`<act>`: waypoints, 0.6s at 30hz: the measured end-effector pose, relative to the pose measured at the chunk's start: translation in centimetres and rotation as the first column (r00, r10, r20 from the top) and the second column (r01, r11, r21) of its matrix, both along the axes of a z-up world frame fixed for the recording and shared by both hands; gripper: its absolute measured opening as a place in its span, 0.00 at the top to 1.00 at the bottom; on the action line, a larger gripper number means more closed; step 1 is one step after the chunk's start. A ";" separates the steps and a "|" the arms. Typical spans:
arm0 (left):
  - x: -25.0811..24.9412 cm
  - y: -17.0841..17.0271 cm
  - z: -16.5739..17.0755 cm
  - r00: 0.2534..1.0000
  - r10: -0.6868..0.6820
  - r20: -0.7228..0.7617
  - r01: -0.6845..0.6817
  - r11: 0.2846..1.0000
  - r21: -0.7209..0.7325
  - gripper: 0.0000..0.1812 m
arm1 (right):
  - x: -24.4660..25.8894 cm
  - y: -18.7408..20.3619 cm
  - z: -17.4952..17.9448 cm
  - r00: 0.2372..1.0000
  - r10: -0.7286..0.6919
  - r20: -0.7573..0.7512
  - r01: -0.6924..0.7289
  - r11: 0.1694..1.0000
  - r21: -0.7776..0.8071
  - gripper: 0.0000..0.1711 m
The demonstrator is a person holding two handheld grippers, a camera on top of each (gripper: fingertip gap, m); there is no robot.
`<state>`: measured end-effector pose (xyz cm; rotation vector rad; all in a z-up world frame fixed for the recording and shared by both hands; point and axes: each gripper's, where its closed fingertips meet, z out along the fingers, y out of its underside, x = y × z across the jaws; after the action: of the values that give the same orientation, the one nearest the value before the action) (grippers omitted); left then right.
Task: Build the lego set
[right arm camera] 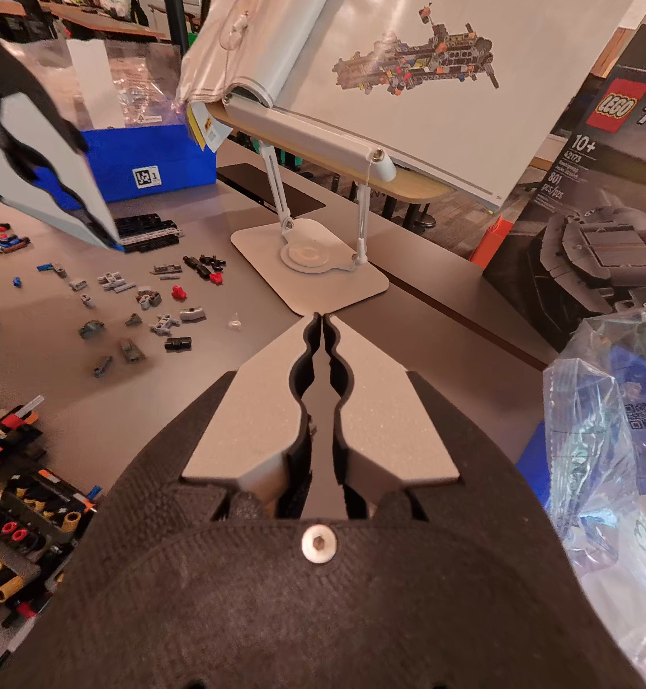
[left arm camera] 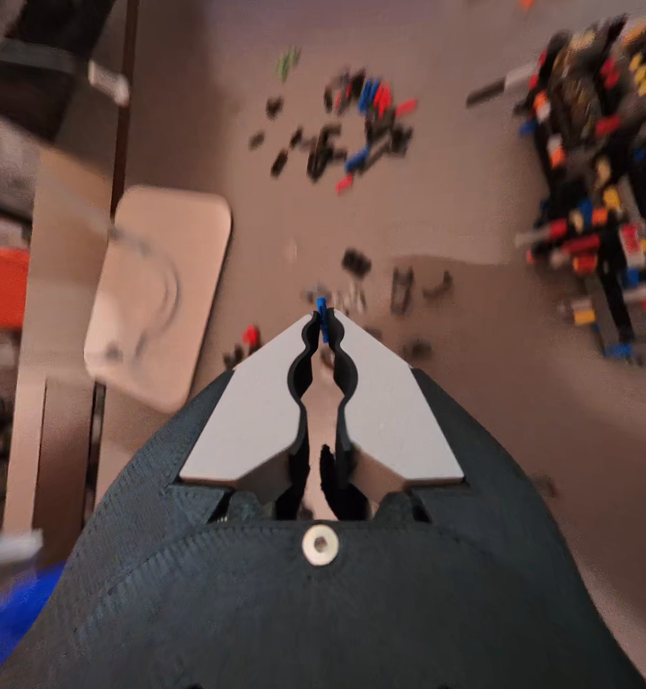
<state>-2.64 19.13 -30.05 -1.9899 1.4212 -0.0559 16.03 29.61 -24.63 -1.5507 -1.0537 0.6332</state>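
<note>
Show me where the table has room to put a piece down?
Bare table lies right of the stand's base, up to the plastic bag. Another bare strip sits between the loose grey pieces and the half-built model. Left of the base is crowded with small parts.

The left gripper (left arm camera: 322,317) has its jaws pinched nearly together; the right gripper's (right arm camera: 321,317) jaws are closed, empty.

I am working at a shared workspace or lab-type room. My grey table (right arm camera: 407,335) carries a white book stand (right arm camera: 314,257) at 12 o'clock holding an open instruction booklet (right arm camera: 425,104), a blue bin with a printed marker tag (right arm camera: 146,164) at 10 o'clock, and a product box (right arm camera: 593,223) at 2 o'clock. Further long tables (right arm camera: 101,22) and carpeted floor (right arm camera: 474,208) lie behind.
</note>
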 end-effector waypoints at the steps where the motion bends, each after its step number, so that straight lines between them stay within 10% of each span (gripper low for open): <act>1: -2.6 -1.6 -0.1 0.998 0.065 -0.014 -0.066 0.998 -0.016 0.99 | -0.1 -0.2 0.1 1.000 0.007 -0.002 -0.007 1.000 0.001 1.00; 8: -15.5 -11.7 -3.3 0.903 0.427 -0.053 -0.431 0.898 -0.091 0.99 | -0.8 -0.8 -0.4 0.999 0.031 0.012 -0.031 1.000 -0.003 1.00; 18: -16.4 -15.2 -7.9 0.879 0.474 -0.052 -0.476 0.865 -0.160 0.99 | -1.6 -0.9 -1.8 0.998 0.045 0.054 -0.044 0.999 -0.015 1.00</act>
<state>-19.06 3.90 -37.91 -2.4335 0.9154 0.0578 14.46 28.67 -26.46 -1.5680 -1.1293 0.6329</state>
